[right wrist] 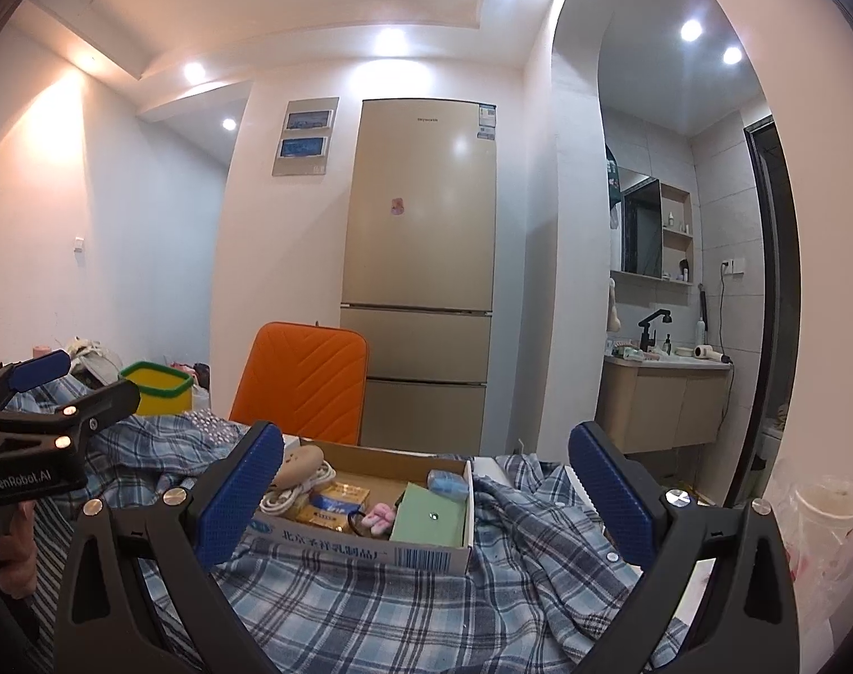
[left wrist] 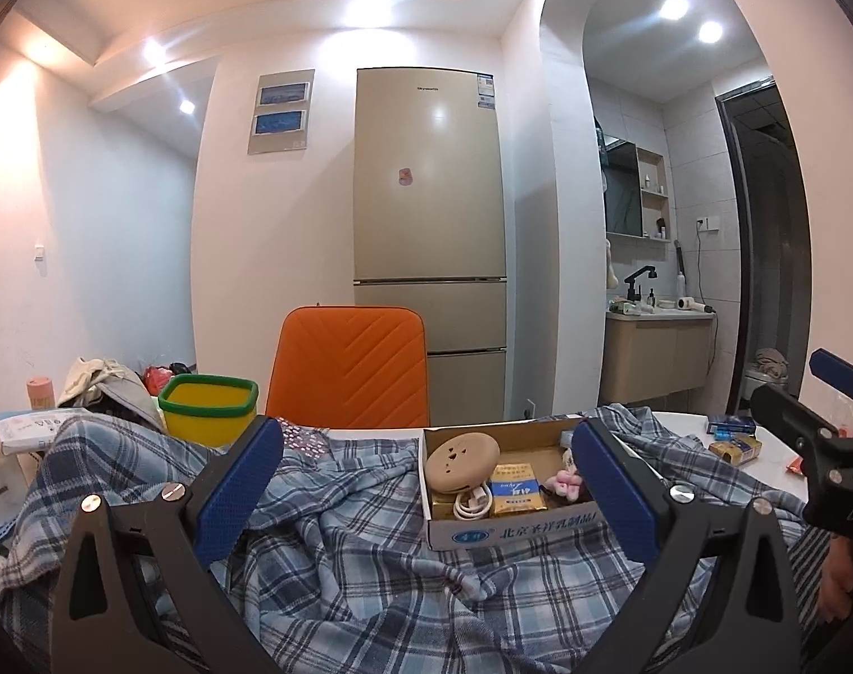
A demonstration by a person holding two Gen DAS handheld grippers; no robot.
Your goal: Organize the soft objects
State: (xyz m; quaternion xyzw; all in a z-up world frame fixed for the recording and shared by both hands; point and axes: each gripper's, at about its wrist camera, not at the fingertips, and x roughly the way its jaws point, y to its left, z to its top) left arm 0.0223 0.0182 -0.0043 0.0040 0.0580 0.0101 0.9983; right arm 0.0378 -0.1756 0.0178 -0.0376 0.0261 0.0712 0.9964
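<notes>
A crumpled blue plaid shirt (left wrist: 348, 550) lies spread over the table and also fills the foreground of the right wrist view (right wrist: 370, 606). An open cardboard box (left wrist: 516, 531) sits on the shirt; it also shows in the right wrist view (right wrist: 370, 553). It holds a beige round disc (left wrist: 463, 463), a white cable, yellow packets and a small pink soft toy (right wrist: 379, 518). My left gripper (left wrist: 426, 494) is open and empty, above the shirt in front of the box. My right gripper (right wrist: 426, 497) is open and empty, also just before the box.
A yellow bin with a green rim (left wrist: 210, 407) stands at the back left beside a pile of bags. An orange chair (left wrist: 350, 370) stands behind the table, before a beige fridge (left wrist: 429, 213). Small boxes (left wrist: 735, 441) lie on the white table at the right.
</notes>
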